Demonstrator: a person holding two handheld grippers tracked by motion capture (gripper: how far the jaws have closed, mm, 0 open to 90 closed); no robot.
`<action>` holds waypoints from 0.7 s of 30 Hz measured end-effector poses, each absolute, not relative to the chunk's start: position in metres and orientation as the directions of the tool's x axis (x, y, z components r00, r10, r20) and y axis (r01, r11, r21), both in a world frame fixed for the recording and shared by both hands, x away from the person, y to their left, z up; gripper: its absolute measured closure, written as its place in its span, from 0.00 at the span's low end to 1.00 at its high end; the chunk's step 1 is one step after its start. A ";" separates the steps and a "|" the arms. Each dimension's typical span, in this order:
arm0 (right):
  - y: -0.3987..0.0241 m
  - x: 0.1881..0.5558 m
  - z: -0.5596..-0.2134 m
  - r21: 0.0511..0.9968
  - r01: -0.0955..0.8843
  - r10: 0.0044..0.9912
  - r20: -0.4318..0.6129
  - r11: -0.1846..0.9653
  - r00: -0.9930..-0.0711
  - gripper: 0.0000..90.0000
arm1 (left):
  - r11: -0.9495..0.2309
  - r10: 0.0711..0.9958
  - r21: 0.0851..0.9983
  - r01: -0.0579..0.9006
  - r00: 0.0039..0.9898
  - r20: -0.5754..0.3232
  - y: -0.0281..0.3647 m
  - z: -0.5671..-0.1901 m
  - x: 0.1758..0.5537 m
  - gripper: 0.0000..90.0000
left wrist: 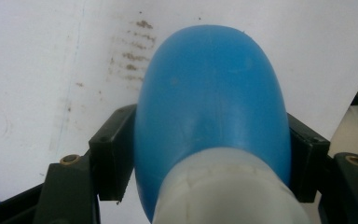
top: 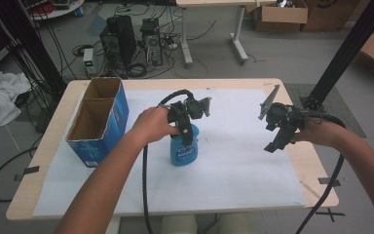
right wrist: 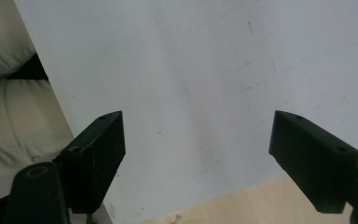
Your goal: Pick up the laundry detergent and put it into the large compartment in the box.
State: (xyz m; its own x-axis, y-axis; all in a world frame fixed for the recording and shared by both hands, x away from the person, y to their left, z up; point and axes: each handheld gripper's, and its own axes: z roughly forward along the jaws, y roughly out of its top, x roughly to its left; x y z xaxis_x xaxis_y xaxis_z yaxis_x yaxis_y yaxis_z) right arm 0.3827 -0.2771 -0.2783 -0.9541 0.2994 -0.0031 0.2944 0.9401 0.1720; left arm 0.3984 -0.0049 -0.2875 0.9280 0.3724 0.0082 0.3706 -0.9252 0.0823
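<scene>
A pale wooden table (top: 292, 161) carries a wide white paper sheet (top: 233, 161), smooth with some brown smudges, and an open blue cardboard box (top: 99, 122) at its left. Near the middle stands a rounded glossy blue plastic bottle (top: 183, 152) with a whitish ribbed neck. The left gripper (left wrist: 209, 163) pinches the bottle between its black jaws, while the right gripper (right wrist: 198, 158) hovers with jaws spread wide

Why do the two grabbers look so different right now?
The left gripper has its fingers pressed on the blue bottle; the right gripper holds nothing. The left gripper's fingers sit close together, the right gripper's stand wide apart. The left is over the bottle, the right hangs above the white sheet. Both are black.
</scene>
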 end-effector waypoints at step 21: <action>-0.276 0.382 -0.278 0.174 0.295 0.300 -0.001 0.939 -0.954 0.20 | -0.926 0.370 0.080 0.368 0.929 0.014 -0.005 -0.286 0.397 0.42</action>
State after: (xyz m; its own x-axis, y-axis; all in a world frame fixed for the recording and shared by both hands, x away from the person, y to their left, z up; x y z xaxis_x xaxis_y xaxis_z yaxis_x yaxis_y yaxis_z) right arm 0.3825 -0.2760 -0.2782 -0.9540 0.2998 -0.0014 0.2949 0.9395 0.1743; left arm 0.3966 -0.0053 -0.2858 0.9288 0.3704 0.0140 0.3682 -0.9263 0.0802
